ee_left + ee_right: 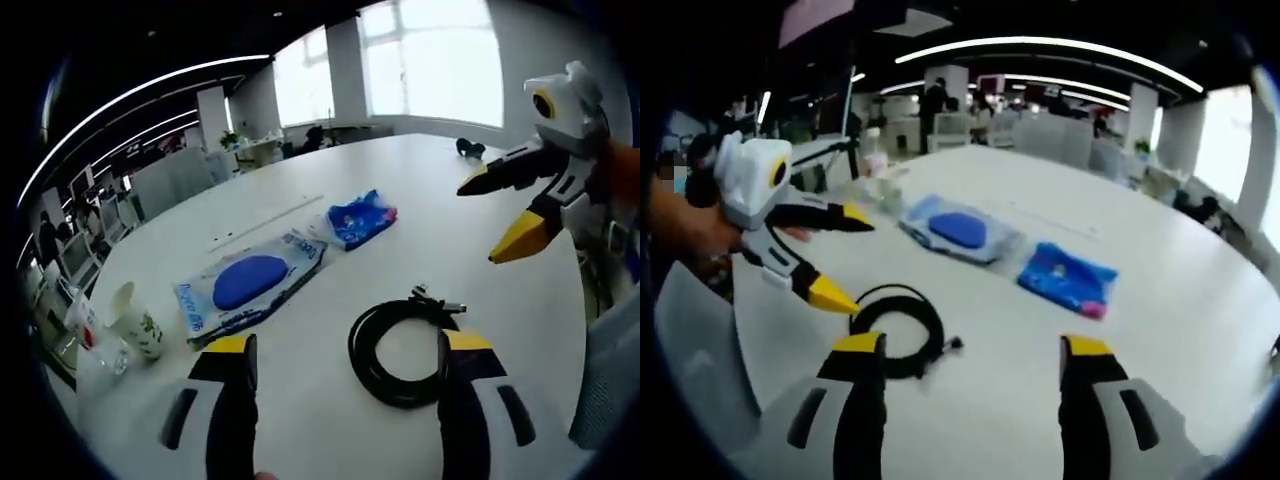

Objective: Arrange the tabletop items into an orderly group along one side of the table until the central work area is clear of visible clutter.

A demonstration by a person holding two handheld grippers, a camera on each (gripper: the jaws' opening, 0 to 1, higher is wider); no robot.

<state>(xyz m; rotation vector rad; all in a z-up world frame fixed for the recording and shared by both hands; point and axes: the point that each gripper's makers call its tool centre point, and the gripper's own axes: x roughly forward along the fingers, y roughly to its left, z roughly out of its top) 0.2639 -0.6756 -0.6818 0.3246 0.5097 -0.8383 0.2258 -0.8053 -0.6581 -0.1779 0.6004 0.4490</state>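
Left gripper view: left gripper [345,350] jaws spread wide, empty, low centre of frame. Coiled black cable [398,350] lies on the white table [520,300] between the jaw tips, nearer the right jaw. Clear pouch with blue pad [250,283] upper left of the jaws, blue packet [360,218] just past it, paper cup [135,322] far left.

Right gripper view: right gripper [973,345] jaws spread, empty; cable sits by its left jaw tip. Other gripper hovers at the left edge, jaws parted above the cable.
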